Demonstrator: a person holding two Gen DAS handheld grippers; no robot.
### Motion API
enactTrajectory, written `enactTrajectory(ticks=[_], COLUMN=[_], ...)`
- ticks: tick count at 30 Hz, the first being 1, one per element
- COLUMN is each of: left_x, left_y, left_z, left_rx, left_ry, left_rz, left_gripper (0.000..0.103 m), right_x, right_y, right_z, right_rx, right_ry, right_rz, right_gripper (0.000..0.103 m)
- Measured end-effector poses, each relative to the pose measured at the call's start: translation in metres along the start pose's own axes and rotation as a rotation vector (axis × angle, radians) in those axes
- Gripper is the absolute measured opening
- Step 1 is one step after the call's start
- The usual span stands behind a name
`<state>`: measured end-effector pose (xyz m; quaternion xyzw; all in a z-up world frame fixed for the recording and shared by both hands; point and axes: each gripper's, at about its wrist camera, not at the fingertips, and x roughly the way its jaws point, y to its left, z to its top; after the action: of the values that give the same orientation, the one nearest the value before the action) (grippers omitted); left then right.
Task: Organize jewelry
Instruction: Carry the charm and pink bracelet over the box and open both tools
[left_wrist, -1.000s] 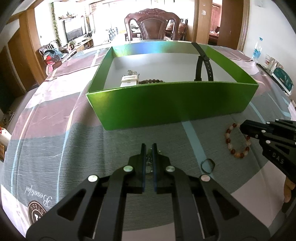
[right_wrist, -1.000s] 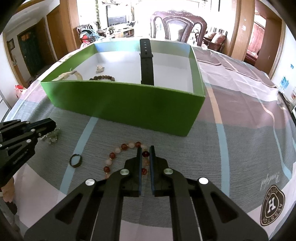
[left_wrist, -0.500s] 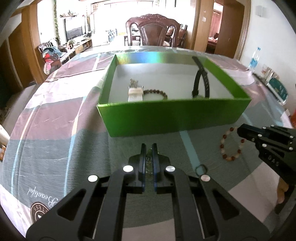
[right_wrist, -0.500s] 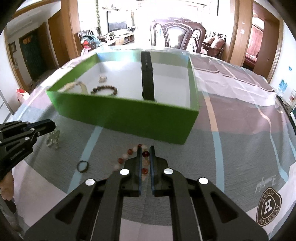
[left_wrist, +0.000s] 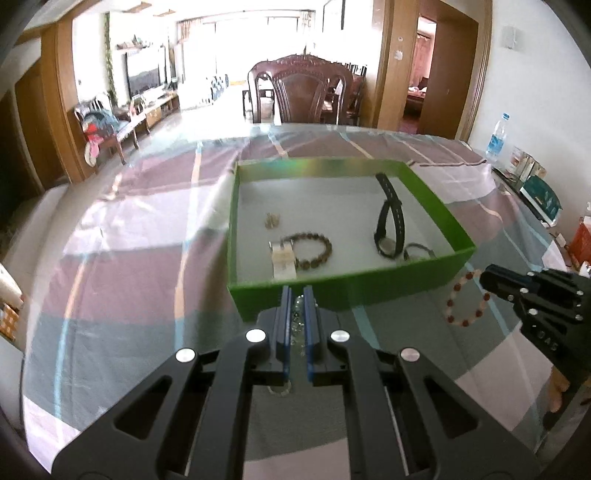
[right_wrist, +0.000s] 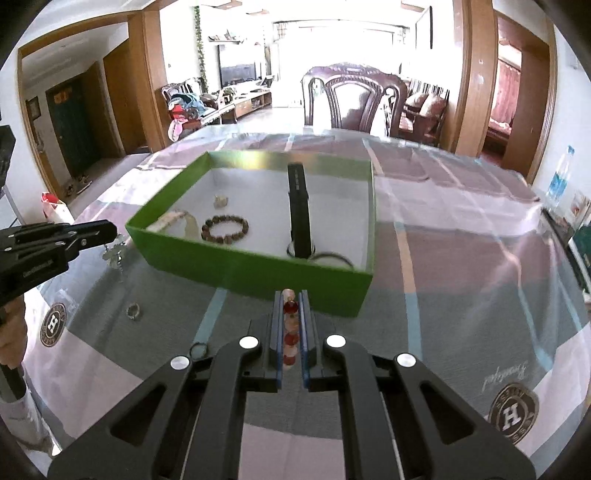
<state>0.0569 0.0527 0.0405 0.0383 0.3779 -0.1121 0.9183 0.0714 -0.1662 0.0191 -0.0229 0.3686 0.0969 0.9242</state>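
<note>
A green box (left_wrist: 343, 290) (right_wrist: 258, 275) stands on the table, holding a brown bead bracelet (left_wrist: 314, 251) (right_wrist: 224, 229), a black watch (left_wrist: 388, 221) (right_wrist: 300, 214) and small pieces. My left gripper (left_wrist: 297, 295) is shut on a clear crystal chain (left_wrist: 296, 317), which hangs from it in the right wrist view (right_wrist: 116, 254). My right gripper (right_wrist: 291, 299) is shut on a red and white bead bracelet (right_wrist: 290, 332), which hangs from it in the left wrist view (left_wrist: 466, 299). Both are raised above the table in front of the box.
Two small rings (right_wrist: 133, 311) (right_wrist: 198, 348) lie on the striped tablecloth (right_wrist: 461, 295) in front of the box. A carved wooden chair (left_wrist: 301, 96) stands behind the table. A water bottle (left_wrist: 496, 134) and boxes (left_wrist: 539, 199) sit at the right edge.
Both grippers have risen from the table, each lifting its piece. The box interior has come into fuller view from above.
</note>
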Motion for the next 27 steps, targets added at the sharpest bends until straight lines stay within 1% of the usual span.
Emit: enactTrajectory(ticks=[4, 7, 8, 11, 14, 17, 21, 25, 27], left_x=[0.000, 0.002, 0.004, 0.013, 0.023, 0.035, 0.054, 0.074, 0.080], left_y=[-0.008, -0.016, -0.018, -0.020, -0.020, -0.019, -0.012, -0.004, 0.000], left_z=[0.011, 0.022, 0.024, 0.033, 0.040, 0.047, 0.053, 0.055, 0.055], left_rx=[0.034, 0.067, 0.074, 0.082, 0.088, 0.081, 0.053, 0.016, 0.004], left_ry=[-0.042, -0.097, -0.106, -0.106, -0.111, -0.101, -0.059, -0.011, 0.009], left_rz=[0.036, 0.084, 0.090, 0.101, 0.111, 0.114, 0.102, 0.087, 0.071], left_gripper=[0.006, 0.006, 0.006, 0.006, 0.006, 0.006, 0.006, 0.007, 0.007], right_x=[-0.010, -0.012, -0.011, -0.001, 0.018, 0.035, 0.056, 0.067, 0.067], right_y=[0.001, 0.001, 0.000, 0.000, -0.002, -0.004, -0.006, -0.009, -0.011], right_z=[0.025, 0.044, 0.050, 0.065, 0.071, 0.073, 0.069, 0.068, 0.066], right_rx=[-0.016, -0.007, -0.002, -0.001, 0.009, 0.020, 0.040, 0.054, 0.059], right_ry=[-0.057, -0.082, -0.085, -0.095, -0.073, -0.043, -0.006, 0.011, 0.010], right_rz=[-0.023, -0.031, -0.033, -0.043, -0.043, -0.047, -0.043, -0.044, -0.046], right_gripper=[0.008, 0.008, 0.008, 0.008, 0.008, 0.008, 0.008, 0.008, 0.011])
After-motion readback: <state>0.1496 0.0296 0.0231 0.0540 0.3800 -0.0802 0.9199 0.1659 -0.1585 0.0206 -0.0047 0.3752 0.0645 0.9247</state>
